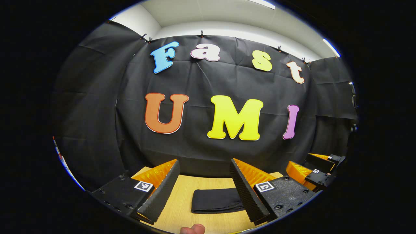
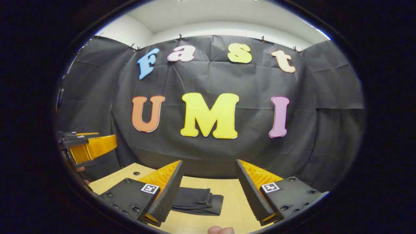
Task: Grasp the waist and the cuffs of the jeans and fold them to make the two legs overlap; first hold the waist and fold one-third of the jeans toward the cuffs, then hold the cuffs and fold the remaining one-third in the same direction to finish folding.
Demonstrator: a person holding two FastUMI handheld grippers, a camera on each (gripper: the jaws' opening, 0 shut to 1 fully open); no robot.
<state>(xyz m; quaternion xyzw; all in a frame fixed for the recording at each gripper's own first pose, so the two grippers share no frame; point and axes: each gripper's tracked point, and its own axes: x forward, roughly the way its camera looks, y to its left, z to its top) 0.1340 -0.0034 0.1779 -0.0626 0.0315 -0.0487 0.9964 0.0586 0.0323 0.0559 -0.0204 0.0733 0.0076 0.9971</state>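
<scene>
Lying in a compact folded stack on the bench (image 1: pixel 175 208), the jeans (image 1: pixel 216 201) look finished — so both claws hang above, clear of them, left claw (image 1: pixel 204 190) and right claw (image 2: pixel 208 191) spread, gripping nothing.

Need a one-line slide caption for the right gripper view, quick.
Right gripper open above the wooden table, folded dark jeans lying flat between its fingers.

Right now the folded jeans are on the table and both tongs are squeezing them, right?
No. The jeans do lie folded on the table, but both tongs, left and right, are open and held above them, touching nothing. Both gripper views show this.
</scene>
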